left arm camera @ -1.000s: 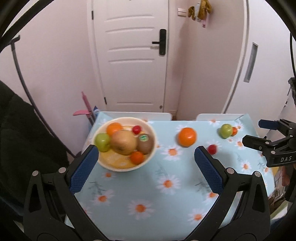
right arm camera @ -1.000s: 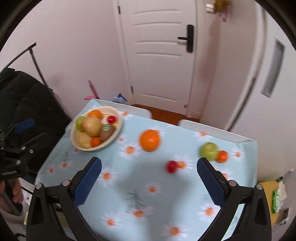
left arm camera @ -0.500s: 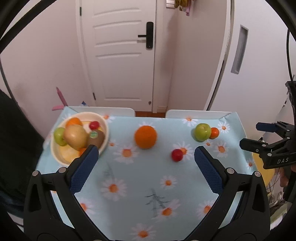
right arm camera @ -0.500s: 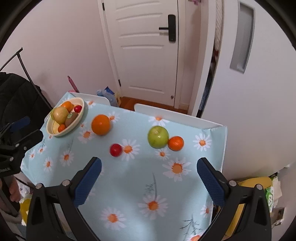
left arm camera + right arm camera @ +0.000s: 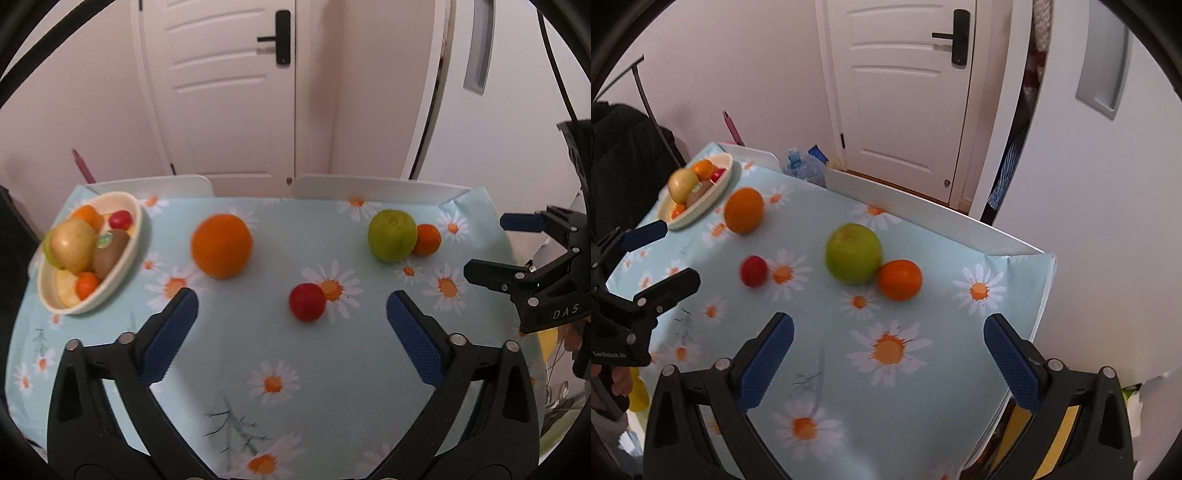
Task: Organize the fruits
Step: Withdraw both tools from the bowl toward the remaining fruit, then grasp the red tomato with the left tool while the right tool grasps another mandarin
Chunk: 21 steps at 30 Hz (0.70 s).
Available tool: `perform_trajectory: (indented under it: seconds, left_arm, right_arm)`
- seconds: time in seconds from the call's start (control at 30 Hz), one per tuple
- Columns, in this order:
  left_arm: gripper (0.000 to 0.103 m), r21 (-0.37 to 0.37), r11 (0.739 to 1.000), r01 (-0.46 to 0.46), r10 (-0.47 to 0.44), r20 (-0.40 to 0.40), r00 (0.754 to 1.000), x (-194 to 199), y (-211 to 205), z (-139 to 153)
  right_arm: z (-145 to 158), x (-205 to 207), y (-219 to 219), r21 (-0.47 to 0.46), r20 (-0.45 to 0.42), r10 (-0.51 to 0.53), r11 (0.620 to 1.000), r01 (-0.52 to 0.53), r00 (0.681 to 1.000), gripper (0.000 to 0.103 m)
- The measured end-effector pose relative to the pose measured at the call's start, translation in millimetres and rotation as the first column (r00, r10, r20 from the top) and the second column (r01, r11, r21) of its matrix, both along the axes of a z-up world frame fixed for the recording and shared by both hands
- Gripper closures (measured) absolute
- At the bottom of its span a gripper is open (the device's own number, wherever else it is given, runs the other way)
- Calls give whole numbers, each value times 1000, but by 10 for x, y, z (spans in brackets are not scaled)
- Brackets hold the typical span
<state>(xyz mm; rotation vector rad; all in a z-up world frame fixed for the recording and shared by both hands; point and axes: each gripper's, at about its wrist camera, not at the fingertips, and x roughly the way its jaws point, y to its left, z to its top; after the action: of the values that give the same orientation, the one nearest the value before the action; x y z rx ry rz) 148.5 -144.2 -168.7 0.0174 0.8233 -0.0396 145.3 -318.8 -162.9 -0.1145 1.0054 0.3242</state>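
Note:
A cream bowl (image 5: pixel 127 258) at the table's left holds several fruits; it also shows in the right wrist view (image 5: pixel 705 206). Loose on the daisy cloth lie a big orange (image 5: pixel 221 245) (image 5: pixel 744 210), a small red fruit (image 5: pixel 307 301) (image 5: pixel 753 270), a green apple (image 5: pixel 392 235) (image 5: pixel 853 254) and a small orange (image 5: pixel 426 240) (image 5: pixel 899 279) touching it. My left gripper (image 5: pixel 291 317) is open and empty, with the red fruit just ahead of it. My right gripper (image 5: pixel 888 332) is open and empty, near the green apple and small orange.
The table (image 5: pixel 332 406) has a white raised back edge (image 5: pixel 373 188) and ends close on the right (image 5: pixel 1043 295). A white door (image 5: pixel 221 92) and pink walls stand behind. A dark coat (image 5: pixel 620 155) hangs at the left. Water bottles (image 5: pixel 807 168) sit behind the table.
Both grippers have moved forward and lower toward the table, and both views have swung right. The loose fruits look larger and nearer. Both grippers stay open and empty.

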Motion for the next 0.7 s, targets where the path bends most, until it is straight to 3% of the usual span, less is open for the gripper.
perform_trajectory:
  seconds: [0.17, 0.3, 0.37, 0.5, 0.57, 0.63, 0.7]
  left_arm:
    - [16, 1, 1000, 1, -1, -52, 999, 185, -83, -231]
    - [23, 2, 1000, -9, 9, -70, 997, 264, -101, -338]
    - [34, -2, 1000, -13, 13, -87, 996, 304, -101, -384]
    - [40, -3, 1000, -20, 19, -118, 993, 340, -107, -466]
    - [57, -4, 1000, -17, 16, -133, 991, 350, -113, -498]
    - [62, 3, 1000, -18, 18, -153, 988, 357, -122, -557]
    - [67, 12, 1000, -22, 23, -155, 988, 346, -125, -582]
  right_arm:
    - [-168, 121, -56, -12, -11, 11, 1000, -11, 1000, 2]
    - [-272, 200, -94, -7, -24, 12, 1000, -13, 1000, 5]
    - [-307, 232, -108, -4, -26, 15, 1000, -15, 1000, 5]
    - [-357, 275, -127, -5, -25, 19, 1000, -19, 1000, 5]
    - [-366, 284, -133, -4, -26, 20, 1000, -20, 999, 7]
    - [-392, 311, -147, -4, -33, 25, 1000, -25, 999, 15]
    - [-422, 335, -158, -6, -39, 27, 1000, -27, 999, 16]
